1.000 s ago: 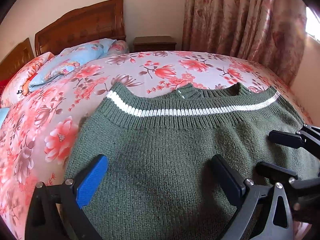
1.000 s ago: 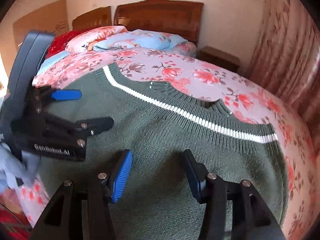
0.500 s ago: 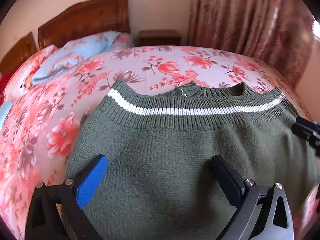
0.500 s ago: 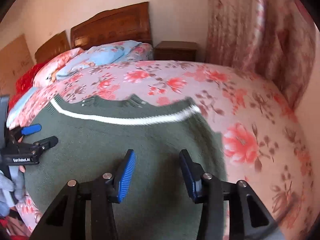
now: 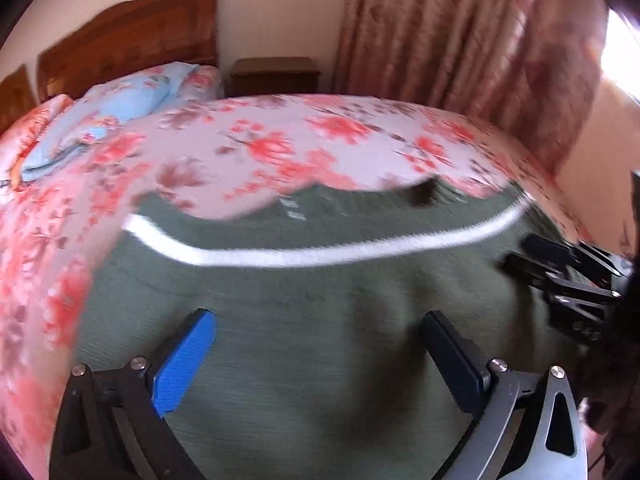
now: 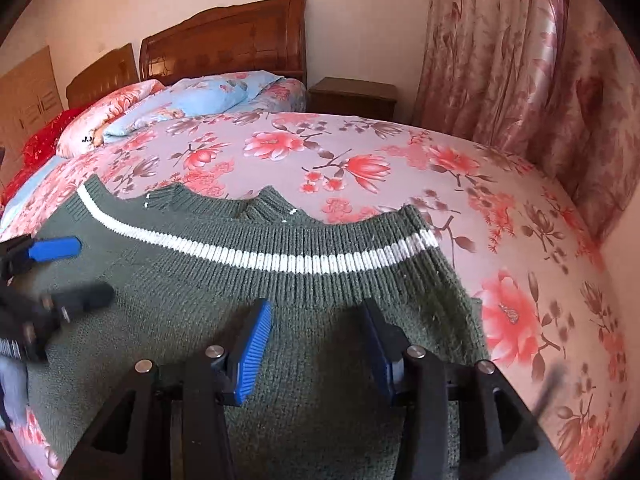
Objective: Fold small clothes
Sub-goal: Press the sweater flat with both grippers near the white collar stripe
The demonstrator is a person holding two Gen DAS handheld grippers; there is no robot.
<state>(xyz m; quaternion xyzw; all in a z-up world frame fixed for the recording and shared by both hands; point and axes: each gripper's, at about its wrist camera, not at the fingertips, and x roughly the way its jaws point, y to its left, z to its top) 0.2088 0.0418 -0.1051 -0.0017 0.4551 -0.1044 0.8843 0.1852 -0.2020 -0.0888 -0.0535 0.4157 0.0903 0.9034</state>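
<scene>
A green knit sweater (image 6: 248, 320) with a white stripe lies flat across the lower half of the frame on a floral-sheeted bed (image 6: 360, 152). The left hand-held gripper (image 5: 320, 356) hovers over it, jaws wide; the right hand-held gripper (image 6: 316, 344), jaws half-spread, holds nothing.

You have one green sweater (image 6: 256, 320) on one floral bed (image 6: 520, 260), two grippers, two wooden headboards (image 6: 228, 40), one nightstand (image 6: 352, 94)
</scene>
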